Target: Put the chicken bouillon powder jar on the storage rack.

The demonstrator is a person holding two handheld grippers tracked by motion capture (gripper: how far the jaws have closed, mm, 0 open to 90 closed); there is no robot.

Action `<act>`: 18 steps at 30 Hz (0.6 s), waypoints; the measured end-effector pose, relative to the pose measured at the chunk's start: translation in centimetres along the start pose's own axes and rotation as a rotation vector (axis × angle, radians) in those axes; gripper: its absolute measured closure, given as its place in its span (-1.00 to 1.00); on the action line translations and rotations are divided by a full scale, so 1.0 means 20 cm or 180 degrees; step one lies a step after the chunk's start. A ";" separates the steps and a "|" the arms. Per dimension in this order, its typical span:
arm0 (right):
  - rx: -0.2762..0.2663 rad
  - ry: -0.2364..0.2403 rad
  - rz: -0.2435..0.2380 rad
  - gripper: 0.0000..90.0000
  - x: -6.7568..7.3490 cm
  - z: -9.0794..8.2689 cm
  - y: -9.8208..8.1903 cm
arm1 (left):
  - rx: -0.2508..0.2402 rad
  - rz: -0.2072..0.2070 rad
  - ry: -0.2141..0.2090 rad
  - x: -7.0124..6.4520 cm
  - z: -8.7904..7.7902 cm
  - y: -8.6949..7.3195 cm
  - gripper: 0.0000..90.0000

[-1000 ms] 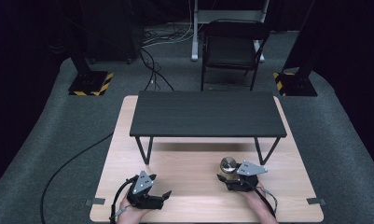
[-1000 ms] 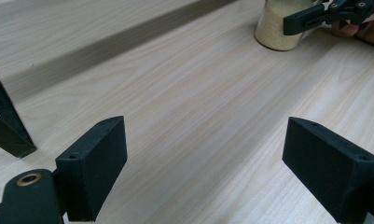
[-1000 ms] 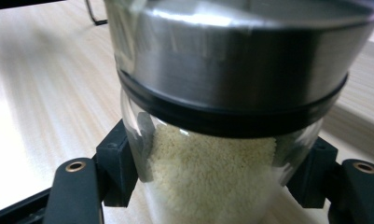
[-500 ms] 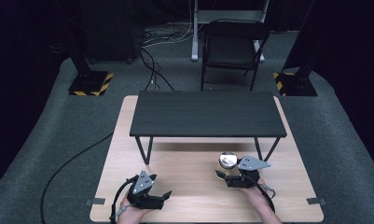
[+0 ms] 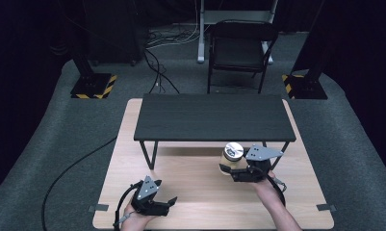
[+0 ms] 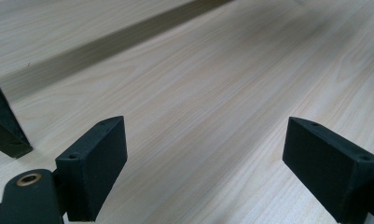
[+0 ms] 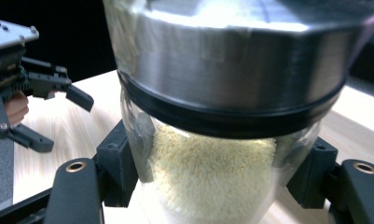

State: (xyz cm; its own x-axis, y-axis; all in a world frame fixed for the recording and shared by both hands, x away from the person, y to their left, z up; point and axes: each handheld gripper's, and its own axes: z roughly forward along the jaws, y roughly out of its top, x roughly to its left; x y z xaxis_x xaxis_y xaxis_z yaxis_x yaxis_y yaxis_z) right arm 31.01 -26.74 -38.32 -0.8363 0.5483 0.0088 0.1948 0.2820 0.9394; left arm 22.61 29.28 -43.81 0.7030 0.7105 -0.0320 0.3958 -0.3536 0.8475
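A glass jar (image 5: 232, 155) with a silver lid and pale yellow grains inside hangs just above the wooden table (image 5: 195, 190), in front of the low black shelf (image 5: 212, 118). My right gripper (image 5: 230, 169) is shut on the jar (image 7: 212, 140), with a black pad (image 7: 117, 170) pressed to each side of the glass. At the table's front left, my left gripper (image 5: 169, 203) stands open with nothing between its jaws. The left gripper view shows the left gripper (image 6: 205, 154) over bare wood. The left gripper (image 7: 40, 93) also appears far off in the right gripper view.
The black shelf stands on thin legs (image 5: 148, 154) across the back half of the table. A shelf leg (image 6: 5, 126) is close at the left in the left gripper view. Behind the table are a black folding chair (image 5: 241, 48), floor cables (image 5: 157, 72) and two striped stand bases (image 5: 92, 86).
My right gripper has lifted the jar off the table and carried it up and slightly left toward the shelf's front edge. The left gripper has stayed where it was.
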 end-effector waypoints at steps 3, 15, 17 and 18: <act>0.0006 0.0033 0.0029 -0.32 -0.01 -0.01 0.06 | 0.0001 -0.0004 -0.0001 0.00 0.00 0.00 -0.70; -0.0034 0.0197 0.0009 -0.32 -0.06 -0.05 0.26 | 0.0013 -0.0002 -0.0009 0.00 0.00 0.00 -0.70; -0.0034 0.0220 0.0014 -0.32 -0.07 -0.06 0.30 | 0.0014 -0.0005 -0.0011 0.00 0.00 0.00 -0.70; -0.0031 0.0227 0.0024 -0.32 -0.07 -0.06 0.32 | 0.0020 0.0000 -0.0008 0.00 0.00 0.00 -0.70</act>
State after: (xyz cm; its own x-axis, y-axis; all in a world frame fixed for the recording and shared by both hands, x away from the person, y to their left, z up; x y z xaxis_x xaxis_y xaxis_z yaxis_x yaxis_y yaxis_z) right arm 32.82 -26.66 -31.92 -0.8692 0.4928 0.0398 0.1964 0.2703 0.9425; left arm 22.71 29.25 -43.78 0.7045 0.7089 -0.0332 0.3994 -0.3574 0.8443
